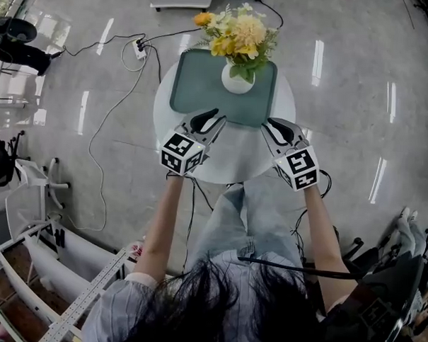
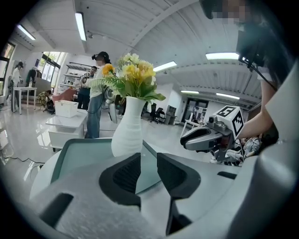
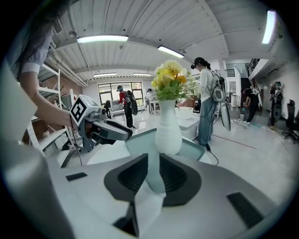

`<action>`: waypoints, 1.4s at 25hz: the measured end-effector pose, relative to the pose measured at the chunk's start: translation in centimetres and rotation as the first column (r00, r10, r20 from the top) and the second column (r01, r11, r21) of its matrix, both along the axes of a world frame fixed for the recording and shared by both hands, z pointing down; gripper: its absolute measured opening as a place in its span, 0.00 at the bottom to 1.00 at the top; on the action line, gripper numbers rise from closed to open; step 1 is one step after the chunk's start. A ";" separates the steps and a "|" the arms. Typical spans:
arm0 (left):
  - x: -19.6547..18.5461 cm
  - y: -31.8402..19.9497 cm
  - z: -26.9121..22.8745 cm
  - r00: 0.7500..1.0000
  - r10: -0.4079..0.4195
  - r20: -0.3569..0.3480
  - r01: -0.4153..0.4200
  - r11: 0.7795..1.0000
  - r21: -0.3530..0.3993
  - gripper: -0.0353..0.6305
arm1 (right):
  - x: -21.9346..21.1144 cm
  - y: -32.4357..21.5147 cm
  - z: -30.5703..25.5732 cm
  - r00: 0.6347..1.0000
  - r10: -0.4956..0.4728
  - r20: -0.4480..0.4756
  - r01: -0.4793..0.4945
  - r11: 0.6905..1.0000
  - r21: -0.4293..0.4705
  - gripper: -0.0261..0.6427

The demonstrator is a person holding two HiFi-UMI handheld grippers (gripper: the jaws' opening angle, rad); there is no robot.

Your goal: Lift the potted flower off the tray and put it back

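Holding my left gripper (image 1: 215, 117) and my right gripper (image 1: 273, 123) low over the near part of the round white table (image 1: 228, 160), I am pointing both of them forward and somewhat downward at the green tray (image 1: 200, 88). The left one's tips are hanging over the tray's near edge, left of its middle. The right one's tips are sitting at the tray's near right corner. Each gripper's own view is showing its two dark pads drawn nearly together, with only a narrow slit between them. Nothing is being pinched in either slit; I am only seeing tray and table through the gaps.

The potted flower (image 1: 238, 79) is standing on the tray, right of its centre and toward the far right corner, well apart from both sets of jaws. It is standing upright: the long axis of the white vase is running straight up from the tray. Its wide belly is resting on the tray surface, and its narrow neck is pointing at the ceiling. The yellow and cream blooms (image 1: 238, 29) are spreading out above the neck, with one orange bloom leaning out toward the tray's far left. In both gripper views the vase is rising just beyond the slit.
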State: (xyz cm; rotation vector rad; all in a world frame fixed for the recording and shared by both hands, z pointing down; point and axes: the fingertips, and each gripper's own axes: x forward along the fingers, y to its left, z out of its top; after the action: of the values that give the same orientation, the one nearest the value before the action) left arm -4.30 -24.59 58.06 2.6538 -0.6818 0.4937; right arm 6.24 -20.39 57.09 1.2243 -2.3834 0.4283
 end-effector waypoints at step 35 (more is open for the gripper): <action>1.3 -6.8 4.5 0.999 -0.033 -0.010 0.033 0.999 -0.017 0.43 | -1.4 -8.6 5.4 0.975 -0.221 0.025 0.222 0.974 -0.036 0.46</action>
State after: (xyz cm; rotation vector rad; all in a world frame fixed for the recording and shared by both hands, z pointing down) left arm -2.97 -31.38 62.53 2.6235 -0.7147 0.4744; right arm 4.86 -29.02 62.51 0.9273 -2.4822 0.4154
